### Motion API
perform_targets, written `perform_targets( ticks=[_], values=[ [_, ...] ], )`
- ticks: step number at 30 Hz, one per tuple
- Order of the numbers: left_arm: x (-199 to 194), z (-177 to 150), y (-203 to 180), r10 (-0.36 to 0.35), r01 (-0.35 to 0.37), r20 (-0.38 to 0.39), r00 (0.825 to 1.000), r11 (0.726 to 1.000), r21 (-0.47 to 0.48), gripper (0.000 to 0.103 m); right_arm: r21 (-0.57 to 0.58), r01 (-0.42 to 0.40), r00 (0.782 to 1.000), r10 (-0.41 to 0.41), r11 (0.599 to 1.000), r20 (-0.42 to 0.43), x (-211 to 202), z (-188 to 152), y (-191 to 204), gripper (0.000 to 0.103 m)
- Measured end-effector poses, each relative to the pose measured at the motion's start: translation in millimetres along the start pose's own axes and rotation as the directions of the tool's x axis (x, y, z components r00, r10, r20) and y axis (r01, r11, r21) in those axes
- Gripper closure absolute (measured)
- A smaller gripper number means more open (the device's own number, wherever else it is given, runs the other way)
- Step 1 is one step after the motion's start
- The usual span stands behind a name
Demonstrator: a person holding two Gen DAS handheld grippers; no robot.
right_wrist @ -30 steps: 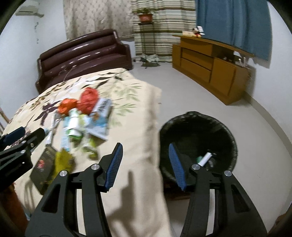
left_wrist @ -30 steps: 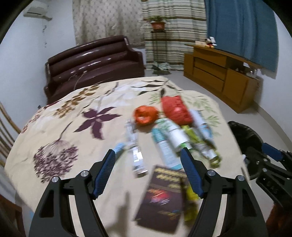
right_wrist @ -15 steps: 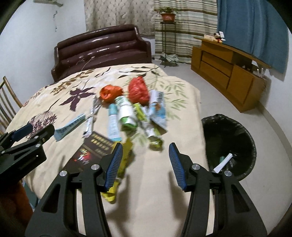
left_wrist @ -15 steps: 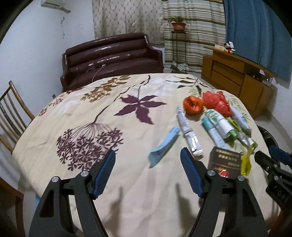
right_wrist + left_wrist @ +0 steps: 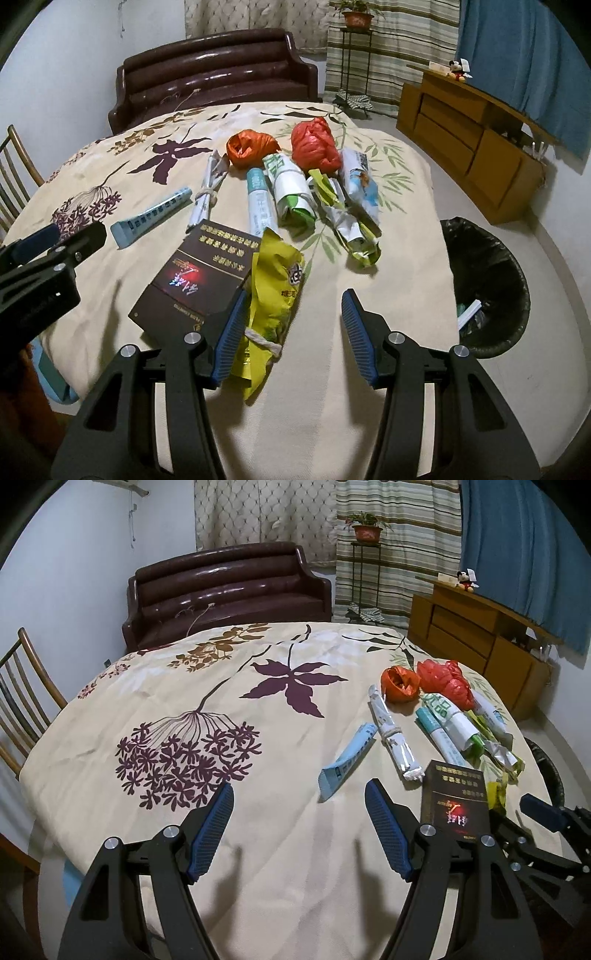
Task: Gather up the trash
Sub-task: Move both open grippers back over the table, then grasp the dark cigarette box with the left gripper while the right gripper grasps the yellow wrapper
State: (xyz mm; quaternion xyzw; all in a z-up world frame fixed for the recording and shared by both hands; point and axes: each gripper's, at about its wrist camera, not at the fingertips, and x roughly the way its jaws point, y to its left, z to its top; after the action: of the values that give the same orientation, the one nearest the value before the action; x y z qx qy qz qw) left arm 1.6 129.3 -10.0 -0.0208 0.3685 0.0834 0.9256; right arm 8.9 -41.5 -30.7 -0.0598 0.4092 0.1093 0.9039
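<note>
Trash lies in a cluster on the floral-cloth table point(image 5: 177, 686): a pale blue tube point(image 5: 347, 760), a tied white wrapper point(image 5: 391, 734), an orange bag point(image 5: 400, 683), a red bag point(image 5: 448, 681), rolled packets and a dark box point(image 5: 456, 801). My left gripper point(image 5: 298, 786) stands open over bare cloth, the blue tube just ahead of its right finger. My right gripper point(image 5: 294, 295) is open above the table's near edge. A yellow-green wrapper point(image 5: 277, 291) lies on the cloth against its left finger, beside the dark box point(image 5: 199, 273). Nothing is gripped.
A black-lined bin point(image 5: 487, 280) stands on the floor right of the table, with a white item point(image 5: 469, 312) inside. Behind the table are a brown sofa point(image 5: 225, 587) and a plant stand point(image 5: 365, 531). A wooden chair point(image 5: 22, 686) is at the left, a wooden cabinet point(image 5: 480, 638) at the right.
Both grippers have swung left. The right one came from above the bin to over the yellow-green wrapper. The left one now faces bare cloth, the trash to its right. Jaw openings are unchanged.
</note>
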Motion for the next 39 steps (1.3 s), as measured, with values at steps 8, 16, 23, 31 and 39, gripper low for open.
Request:
perform_targets(
  ticks=[8,16,23,31,39],
  values=[
    [-1.2,-2.7,-2.4,-0.008,0.008,-0.001,1.000,1.000,0.001,0.031,-0.008,-0.010,1.000,0.010,1.000,-0.007,2.2,-0.6,4.3,0.053],
    [-1.2,-4.5,-4.4,-0.006,0.006,-0.005,1.000,1.000,-0.003,0.031,-0.008,-0.013,1.000,0.013,1.000,-0.008,2.1,-1.9,5.7,0.054],
    [-0.1,-5.4,2.8,0.004,-0.004,-0.009,1.000,1.000,-0.028,0.031,-0.023,-0.013,1.000,0.013,1.000,-0.019,6.8,-5.6,10.0,0.062],
    [-0.9,-6.8,-0.9,-0.021,0.021,-0.012,1.000,1.000,-0.018,0.030,-0.040,-0.003,1.000,0.002,0.999,-0.017,5.0,-4.7,10.5,0.080],
    [-5.3,-5.2,-17.7,-0.068,0.068,-0.010,0.998,0.998,-0.007,0.030,-0.033,0.009,0.999,-0.008,0.999,0.032,-13.3,-3.6,-1.8,0.080]
  ],
)
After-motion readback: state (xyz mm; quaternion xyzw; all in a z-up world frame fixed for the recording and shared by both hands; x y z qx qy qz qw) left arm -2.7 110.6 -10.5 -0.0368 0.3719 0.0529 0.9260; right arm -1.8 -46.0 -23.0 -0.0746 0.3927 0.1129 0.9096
